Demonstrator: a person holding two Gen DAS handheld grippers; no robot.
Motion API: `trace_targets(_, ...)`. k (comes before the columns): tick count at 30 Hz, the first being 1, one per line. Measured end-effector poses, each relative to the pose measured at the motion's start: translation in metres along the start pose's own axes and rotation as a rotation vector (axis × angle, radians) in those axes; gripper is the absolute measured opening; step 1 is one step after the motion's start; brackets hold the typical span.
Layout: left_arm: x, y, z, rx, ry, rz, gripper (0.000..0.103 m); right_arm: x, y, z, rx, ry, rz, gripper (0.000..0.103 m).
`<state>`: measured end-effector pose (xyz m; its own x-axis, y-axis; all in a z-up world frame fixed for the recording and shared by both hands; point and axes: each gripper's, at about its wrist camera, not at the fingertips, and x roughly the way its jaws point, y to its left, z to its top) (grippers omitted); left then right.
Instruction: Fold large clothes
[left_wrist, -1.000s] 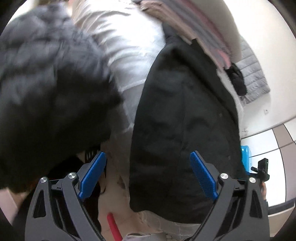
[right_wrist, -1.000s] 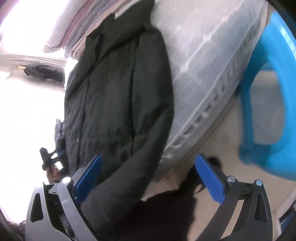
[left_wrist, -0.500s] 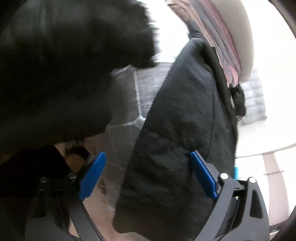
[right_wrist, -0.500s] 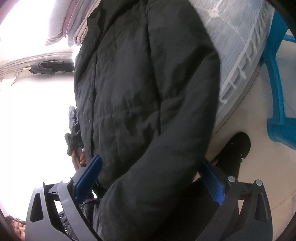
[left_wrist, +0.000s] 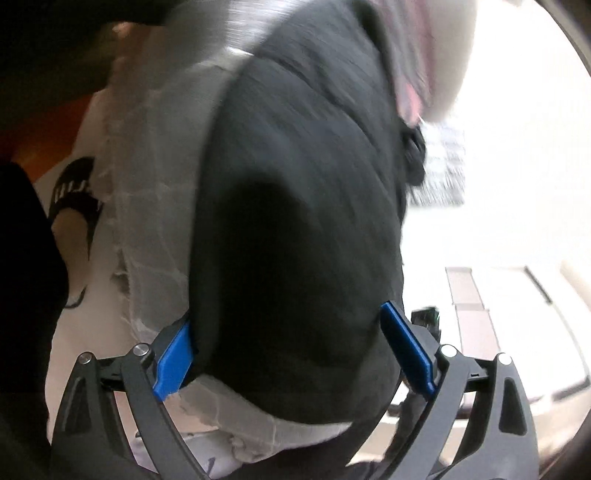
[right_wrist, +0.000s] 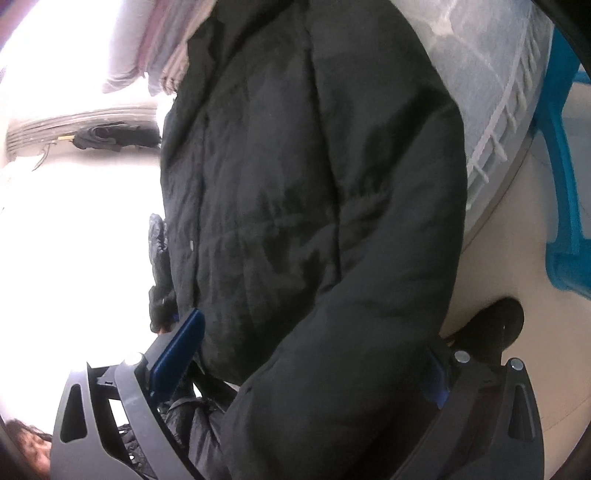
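**Both grippers gaping around a black padded coat**

Jaws on both tools are standing wide apart, with nothing pinched between the blue pads. In the left wrist view the left gripper (left_wrist: 291, 354) is sitting along the bottom of the frame, and the hem end of the black coat (left_wrist: 303, 206) is bulging down into the gap between its two pads; the left pad is lying right against the coat's edge, though the blur is making contact hard to judge. The coat is filling the centre of that frame and lying on a pale, plastic-wrapped mattress (left_wrist: 155, 192), which is showing at centre left and again in a strip along the lower middle. A folded pinkish pile (left_wrist: 413, 66) is sitting at the upper right, past the coat's far end.

In the right wrist view the right gripper (right_wrist: 314, 362) is occupying the bottom of the frame, and a sleeve of the coat (right_wrist: 295, 166) is running down through its open span toward the lower edge. The quilted body is stretching up the middle to the top. The mattress (right_wrist: 495, 110) is showing at upper right, with a blue plastic stool (right_wrist: 565, 206) at the right edge.
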<state>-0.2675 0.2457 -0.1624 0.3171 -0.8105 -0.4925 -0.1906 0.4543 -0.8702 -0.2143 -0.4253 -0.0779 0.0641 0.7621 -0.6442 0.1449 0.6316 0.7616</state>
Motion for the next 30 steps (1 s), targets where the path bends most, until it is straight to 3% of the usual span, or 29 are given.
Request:
trace_targets(1,-0.001,-0.004,-0.006,0.014,0.000,0.005,0.088,-0.001,0.001,-0.002,-0.004,-0.007,-0.010,0.089)
trace_targets(2,-0.004,-0.007,-0.012,0.018,0.001,0.012,0.084,-0.001,0.003,-0.005,-0.010,-0.009,-0.030,0.073)
trace_targets(3,-0.006,-0.008,-0.014,0.015,0.000,0.023,0.071,-0.001,0.003,-0.008,-0.012,-0.010,-0.049,0.055)
trace_targets(4,-0.009,-0.006,-0.015,0.005,-0.005,0.039,0.065,0.000,0.004,-0.011,-0.014,-0.017,-0.069,0.048)
trace_targets(5,-0.015,-0.004,-0.016,-0.019,-0.011,0.043,0.049,-0.001,0.005,-0.014,-0.021,-0.032,-0.081,0.036)
trace_targets(6,-0.020,-0.003,-0.013,-0.030,-0.016,0.042,0.029,-0.004,0.005,-0.016,-0.029,-0.048,-0.082,0.028)
trace_targets(8,-0.028,-0.008,-0.009,-0.018,-0.031,0.045,0.016,-0.010,0.007,-0.021,-0.034,-0.085,-0.069,0.022)
trace_targets(12,-0.043,-0.034,-0.007,0.058,-0.069,0.084,0.010,-0.021,0.010,-0.031,-0.045,-0.155,-0.014,0.016)
trace_targets(20,-0.096,-0.106,-0.017,0.193,-0.146,0.025,0.009,-0.080,0.030,-0.057,-0.096,-0.372,0.202,0.012)
trace_targets(25,-0.121,-0.141,-0.024,0.261,-0.175,0.010,0.004,-0.090,0.039,-0.070,-0.130,-0.362,0.215,0.012)
trace_targets(27,-0.128,-0.145,-0.025,0.302,-0.158,0.056,0.004,-0.082,0.034,-0.070,-0.121,-0.335,0.199,0.012)
trace_targets(30,-0.122,-0.127,-0.018,0.269,-0.108,0.125,0.004,-0.076,0.013,-0.071,-0.069,-0.314,0.180,0.015)
